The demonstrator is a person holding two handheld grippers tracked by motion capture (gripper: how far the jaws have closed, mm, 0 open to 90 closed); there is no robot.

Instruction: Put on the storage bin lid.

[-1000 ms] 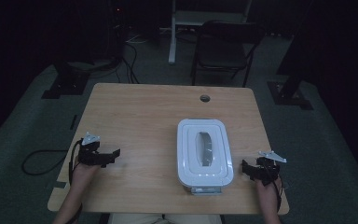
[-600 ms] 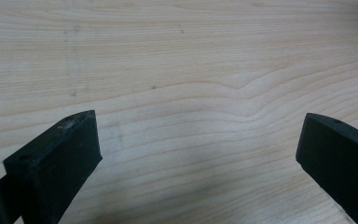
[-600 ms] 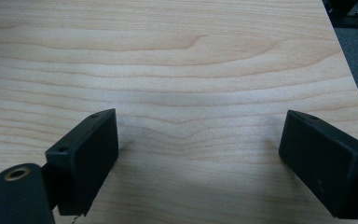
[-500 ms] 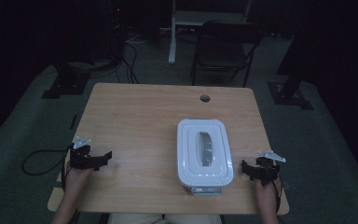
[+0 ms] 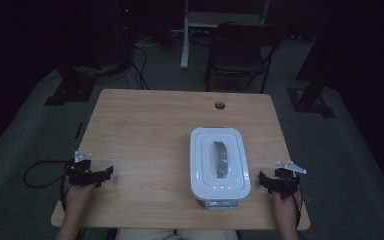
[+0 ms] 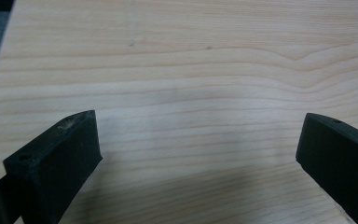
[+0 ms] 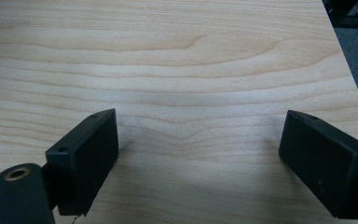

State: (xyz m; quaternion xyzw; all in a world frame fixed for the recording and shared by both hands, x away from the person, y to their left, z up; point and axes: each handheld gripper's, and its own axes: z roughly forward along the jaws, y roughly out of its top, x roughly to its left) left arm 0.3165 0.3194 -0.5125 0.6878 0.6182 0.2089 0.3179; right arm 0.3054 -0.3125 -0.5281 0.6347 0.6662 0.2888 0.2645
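Observation:
A white lidded container [image 5: 219,162] with a grey handle recess in its lid lies on the wooden table [image 5: 150,130], right of centre. My left gripper [image 5: 94,174] rests near the table's front left corner, well to the left of the container. Its jaws stand wide apart over bare wood [image 6: 200,140]. My right gripper [image 5: 275,182] sits just right of the container, close to the table's right edge, also open with only bare wood between the jaws [image 7: 200,135].
A round cable hole [image 5: 220,105] is in the table's far edge area. A dark chair [image 5: 242,50] and a white desk leg [image 5: 185,35] stand behind the table. Cables [image 5: 40,170] trail off the left side on the grey floor.
My left gripper has drawn back to the left and slightly toward the front edge. The right gripper and the container have stayed put.

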